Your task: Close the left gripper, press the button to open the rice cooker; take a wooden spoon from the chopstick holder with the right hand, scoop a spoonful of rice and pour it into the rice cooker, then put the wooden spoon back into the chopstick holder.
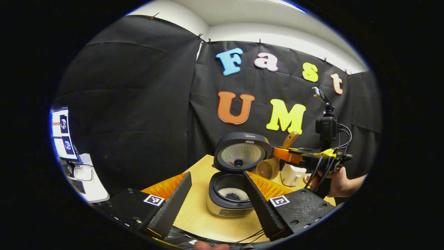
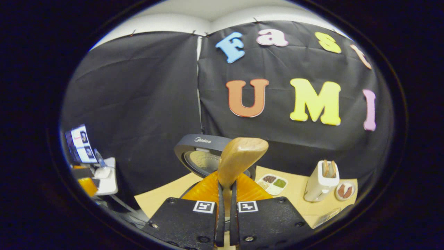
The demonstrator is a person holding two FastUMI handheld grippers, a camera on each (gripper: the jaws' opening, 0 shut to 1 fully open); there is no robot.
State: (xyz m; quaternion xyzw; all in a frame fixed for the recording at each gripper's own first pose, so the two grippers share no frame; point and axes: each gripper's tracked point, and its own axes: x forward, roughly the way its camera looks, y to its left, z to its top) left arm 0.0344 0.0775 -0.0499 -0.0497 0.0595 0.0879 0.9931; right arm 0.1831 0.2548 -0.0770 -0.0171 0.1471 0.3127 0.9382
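Left gripper (image 1: 216,194): I see its two fingers spread wide apart with nothing between them, hovering at the near edge of the table; the rice cooker sits in the gap beyond them.

Right gripper (image 2: 225,208): in the right gripper view I have both fingers pinched tight on the handle of the wooden spoon (image 2: 239,159), which rises upright between them. In the left gripper view I see this same gripper (image 1: 282,155) to the right of the cooker, with a hand (image 1: 338,182) holding it from the right side.

Wooden spoon: in the left gripper view its bowl (image 1: 267,169) hangs low, just right of the cooker's lid, and its handle tilts up to the right through the gripper.

Rice cooker (image 1: 230,194): it stands near the middle of the table (image 1: 201,208) with its lid (image 1: 241,152) swung up and back. I see a small heap of white rice (image 1: 234,193) in the dark inner pot.

Chopstick holder (image 2: 321,182): a pale upright holder at the far right of the table, with stick ends poking out of its top.

Other items: I see a divided tray (image 2: 274,183) of grains to the left of the holder, and a small dish (image 2: 345,191) just right of it.

Monitor (image 1: 62,133): it sits off the table at the far left.
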